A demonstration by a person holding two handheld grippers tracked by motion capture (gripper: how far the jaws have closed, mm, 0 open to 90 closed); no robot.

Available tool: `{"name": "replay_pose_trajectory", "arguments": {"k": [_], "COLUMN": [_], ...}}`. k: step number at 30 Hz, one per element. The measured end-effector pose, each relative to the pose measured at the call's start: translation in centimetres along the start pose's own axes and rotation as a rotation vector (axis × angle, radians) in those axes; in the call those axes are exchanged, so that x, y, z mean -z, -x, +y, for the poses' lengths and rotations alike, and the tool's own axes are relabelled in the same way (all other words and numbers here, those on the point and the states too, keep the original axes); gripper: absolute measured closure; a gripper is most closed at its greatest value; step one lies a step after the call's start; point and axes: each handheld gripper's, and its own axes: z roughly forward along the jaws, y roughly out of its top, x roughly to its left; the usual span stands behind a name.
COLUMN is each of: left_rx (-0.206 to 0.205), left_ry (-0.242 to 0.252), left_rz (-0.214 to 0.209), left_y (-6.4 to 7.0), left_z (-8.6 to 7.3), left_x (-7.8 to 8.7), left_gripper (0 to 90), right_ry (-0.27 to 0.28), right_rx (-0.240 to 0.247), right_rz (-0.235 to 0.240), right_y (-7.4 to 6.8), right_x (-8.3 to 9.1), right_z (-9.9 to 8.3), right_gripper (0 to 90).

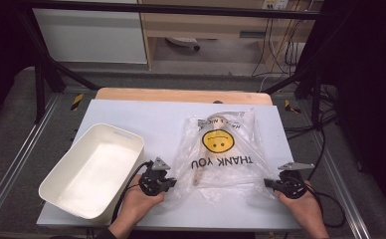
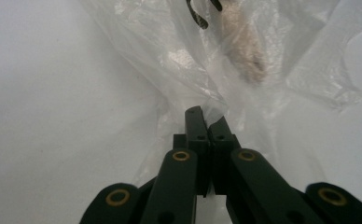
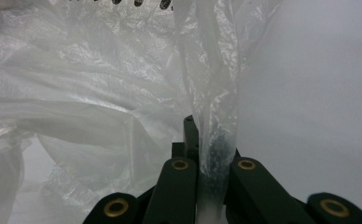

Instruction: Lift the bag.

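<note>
High view: your left gripper (image 1: 167, 185) and right gripper (image 1: 270, 183) each clamp a plastic bag (image 1: 224, 149) handle on the tabletop (image 1: 146, 112).

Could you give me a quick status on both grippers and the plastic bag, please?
Left gripper shut on plastic bag. Right gripper shut on its handle. Bag flat on table. White bin alongside, not touching.

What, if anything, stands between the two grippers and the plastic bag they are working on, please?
Nothing visible does. The left gripper is shut on the plastic bag at its near left corner, and the right gripper is shut on a strip of it at the near right.
</note>
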Motion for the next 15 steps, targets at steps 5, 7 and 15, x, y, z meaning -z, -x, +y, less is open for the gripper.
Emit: {"name": "replay_pose_trajectory", "arguments": {"k": [5, 7, 15], "left_rx": [-0.046, -0.047, 0.016], "left_ry": [0.066, 0.115, 0.273], "left_rz": [0.078, 0.112, 0.138], "left_y": [0.5, 0.7, 0.5], "left_z": [0.1, 0.4, 2.2], "left_x": [0.8, 1.5, 5.0], "left_gripper": [74.5, 61.1, 20.1], "right_ry": [0.037, 0.067, 0.224], "right_rx": [0.004, 0.004, 0.017], "right_rz": [0.003, -0.002, -0.057], "right_y": [-0.1, -0.2, -1.0], "right_x": [0.0, 0.0, 0.7], "right_z": [-0.1, 0.1, 1.5], "right_gripper": [78.0, 61.0, 14.6]}}
